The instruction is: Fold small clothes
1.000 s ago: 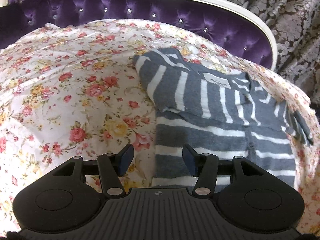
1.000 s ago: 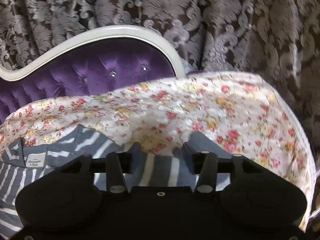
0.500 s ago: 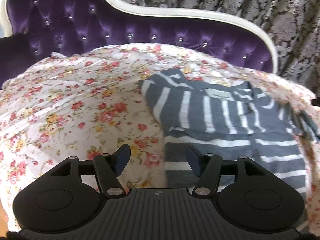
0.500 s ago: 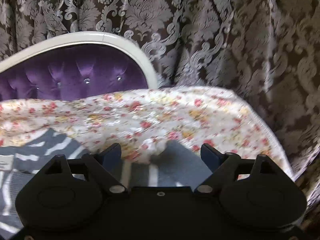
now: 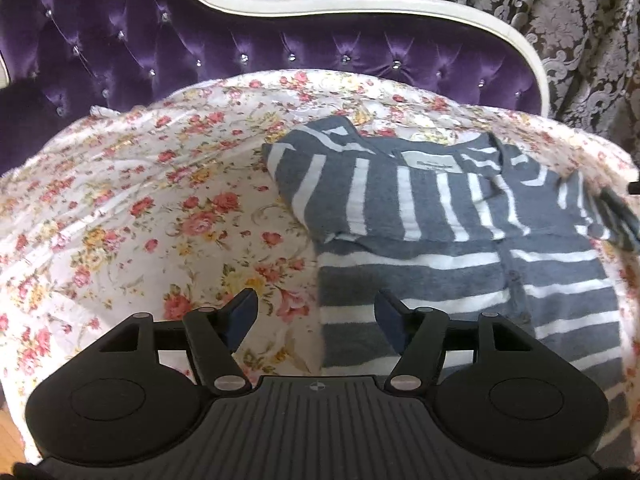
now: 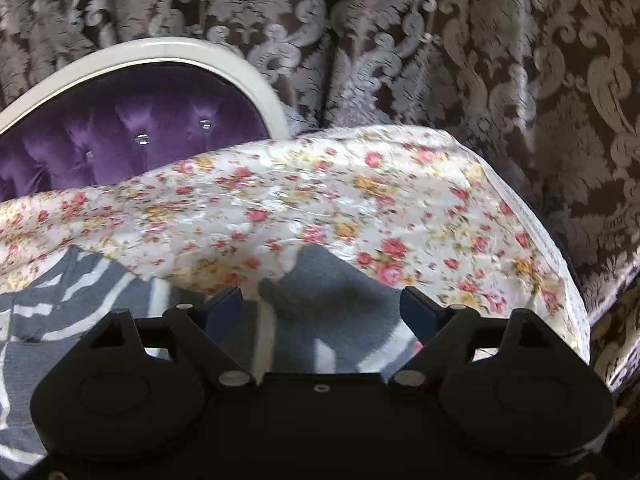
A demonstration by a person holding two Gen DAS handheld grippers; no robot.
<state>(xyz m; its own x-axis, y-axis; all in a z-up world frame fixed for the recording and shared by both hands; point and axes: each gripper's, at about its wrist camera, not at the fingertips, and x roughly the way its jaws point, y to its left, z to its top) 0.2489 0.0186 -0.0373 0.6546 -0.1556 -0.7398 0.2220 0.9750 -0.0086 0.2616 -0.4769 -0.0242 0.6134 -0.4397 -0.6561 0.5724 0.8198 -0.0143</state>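
A small grey top with white stripes (image 5: 440,240) lies on the floral cloth, its left sleeve folded across the chest and a white neck label showing. My left gripper (image 5: 314,314) is open and empty, hovering above the top's lower left edge. In the right wrist view the top's right sleeve (image 6: 332,300) lies spread on the cloth. My right gripper (image 6: 322,306) is wide open just above that sleeve, holding nothing.
A white floral cloth (image 5: 140,208) covers the seat of a purple tufted sofa (image 5: 200,40) with a white frame. Dark damask curtains (image 6: 440,60) hang behind. The cloth's right edge (image 6: 552,280) drops off near the sleeve.
My right gripper has opened wide and let go of the right sleeve. My left gripper has pulled back and risen a little, staying open.
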